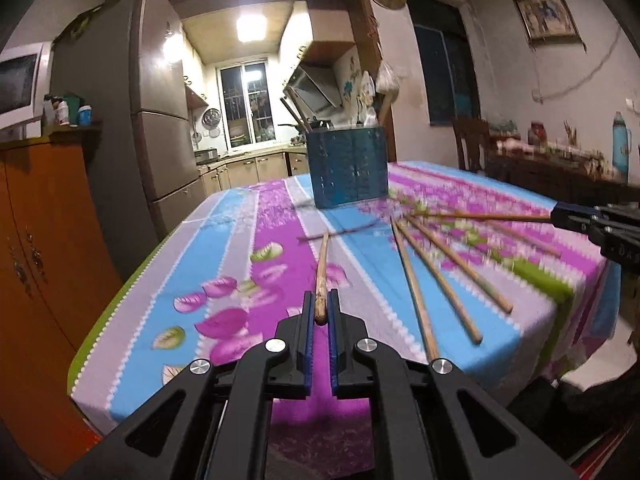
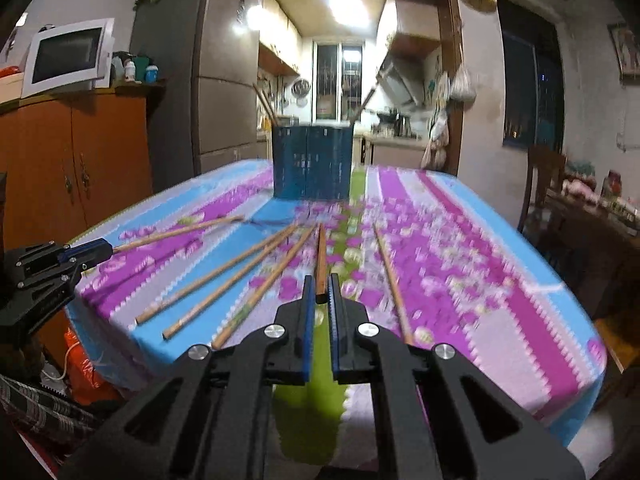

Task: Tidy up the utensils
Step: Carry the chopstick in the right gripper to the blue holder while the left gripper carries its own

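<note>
Writing: none legible anywhere; motion blur smears the far half of both views.

Left wrist view, left to right:
- Desk (image 1: 224, 240), covered in a striped cloth of blue, magenta and lilac with leaf prints.
- Left hand-held gripper (image 1: 321, 302) at 6 o'clock, pointing toward 12 o'clock, level over the near desk edge. Its blue-padded fingers (image 1: 307, 312) are drawn nearly together and pinch the thick end of a held chopstick (image 1: 322, 276), worn brown wood, whose thin tip reaches up toward 12 o'clock above the cloth.
- Blue utensil holder (image 1: 347, 168), square and perforated, upright at 12 o'clock on the far part of the desk, with a few sticks rising from it.
- Three loose chopsticks (image 1: 440, 276), plain tan wood, fanned on the cloth at 3 to 4 o'clock, thin ends converging toward the holder.

Right wrist view, left to right:
- Three loose chopsticks lie fanned at 9 to 10 o'clock.
- Right hand-held gripper (image 2: 320, 296) at 6 o'clock, aimed at the holder, narrowly closed on a reddish-brown second chopstick (image 2: 321, 260) that points to 12 o'clock.
- One further chopstick (image 2: 390, 276) lies at 1 to 3 o'clock, just beside the right finger.
</note>
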Demonstrator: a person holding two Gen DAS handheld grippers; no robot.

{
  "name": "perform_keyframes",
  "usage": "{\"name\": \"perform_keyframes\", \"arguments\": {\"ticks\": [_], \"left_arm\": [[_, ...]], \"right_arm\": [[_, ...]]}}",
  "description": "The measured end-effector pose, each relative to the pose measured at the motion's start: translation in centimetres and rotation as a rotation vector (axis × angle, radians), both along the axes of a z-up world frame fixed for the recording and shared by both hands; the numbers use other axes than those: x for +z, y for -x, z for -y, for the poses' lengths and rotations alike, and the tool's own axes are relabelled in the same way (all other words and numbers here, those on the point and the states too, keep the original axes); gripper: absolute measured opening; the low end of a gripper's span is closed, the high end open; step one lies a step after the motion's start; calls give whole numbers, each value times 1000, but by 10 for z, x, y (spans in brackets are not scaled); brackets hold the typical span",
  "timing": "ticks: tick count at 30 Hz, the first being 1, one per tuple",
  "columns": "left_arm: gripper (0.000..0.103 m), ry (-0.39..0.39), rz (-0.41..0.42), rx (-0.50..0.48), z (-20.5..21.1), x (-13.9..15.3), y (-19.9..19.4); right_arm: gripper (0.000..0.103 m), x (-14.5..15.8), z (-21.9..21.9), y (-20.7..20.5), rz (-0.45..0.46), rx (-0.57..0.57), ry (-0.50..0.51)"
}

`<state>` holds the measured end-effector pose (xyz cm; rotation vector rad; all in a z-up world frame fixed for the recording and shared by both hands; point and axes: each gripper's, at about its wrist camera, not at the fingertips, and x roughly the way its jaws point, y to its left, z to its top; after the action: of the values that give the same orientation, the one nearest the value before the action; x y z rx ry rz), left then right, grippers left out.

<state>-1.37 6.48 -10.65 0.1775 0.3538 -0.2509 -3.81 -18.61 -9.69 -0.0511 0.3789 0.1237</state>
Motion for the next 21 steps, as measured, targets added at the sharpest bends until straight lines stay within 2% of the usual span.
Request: {"name": "perform_keyframes", "arguments": {"ticks": [11, 16, 21], "left_arm": [[7, 113, 105, -31, -8, 77, -2], [7, 155, 132, -42, -11, 110, -10], [7, 179, 136, -61, -10, 130, -16]], "right_arm": [[5, 70, 17, -8, 175, 57, -26], [5, 89, 24, -18, 208, 71, -41], [5, 100, 33, -26, 212, 88, -70]]}}
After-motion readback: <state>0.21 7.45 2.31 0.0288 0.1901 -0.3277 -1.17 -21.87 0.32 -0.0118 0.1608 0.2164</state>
